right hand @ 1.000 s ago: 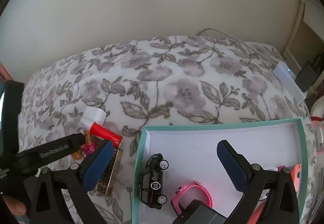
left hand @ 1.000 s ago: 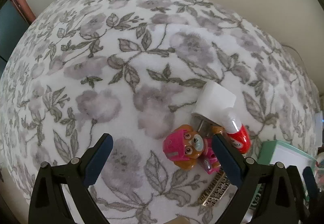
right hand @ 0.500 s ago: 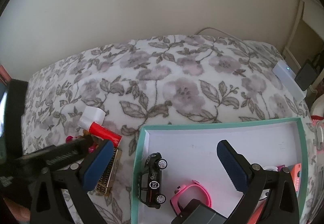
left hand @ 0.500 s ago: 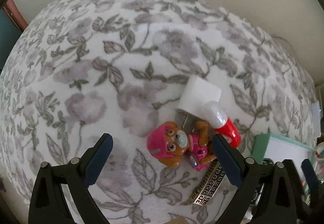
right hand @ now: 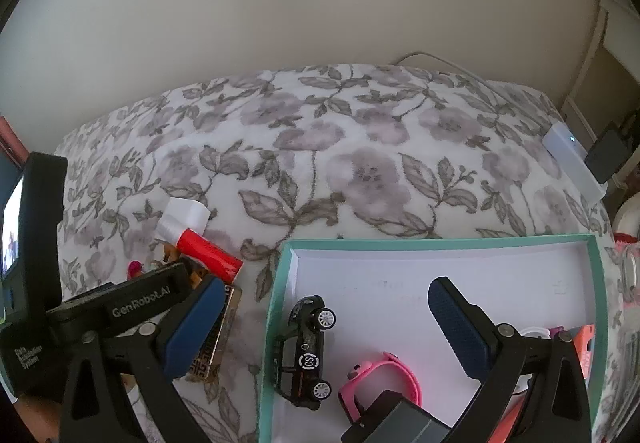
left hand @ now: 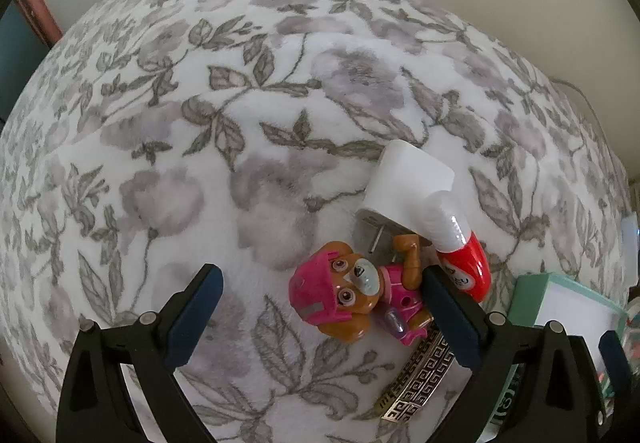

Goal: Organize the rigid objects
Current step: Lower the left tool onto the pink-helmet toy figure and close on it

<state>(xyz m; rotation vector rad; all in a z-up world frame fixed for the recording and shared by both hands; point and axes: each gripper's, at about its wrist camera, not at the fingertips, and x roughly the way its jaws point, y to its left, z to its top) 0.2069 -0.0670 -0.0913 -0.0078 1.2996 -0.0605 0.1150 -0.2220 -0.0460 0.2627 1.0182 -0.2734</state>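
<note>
L gripper [left hand: 322, 305] wide open, nothing held, low over the flowered blanket [left hand: 248, 115]. Toy dog [left hand: 352, 303] in pink helmet lies between its fingers, close to the right one. White charger [left hand: 404, 187] and red-white tube [left hand: 460, 247] just behind it, patterned metal bar [left hand: 420, 379] beside. R gripper [right hand: 326, 321] also wide, empty, above teal box [right hand: 440, 241] w/ black toy car [right hand: 306, 351] and pink watch [right hand: 380, 379] inside.
</note>
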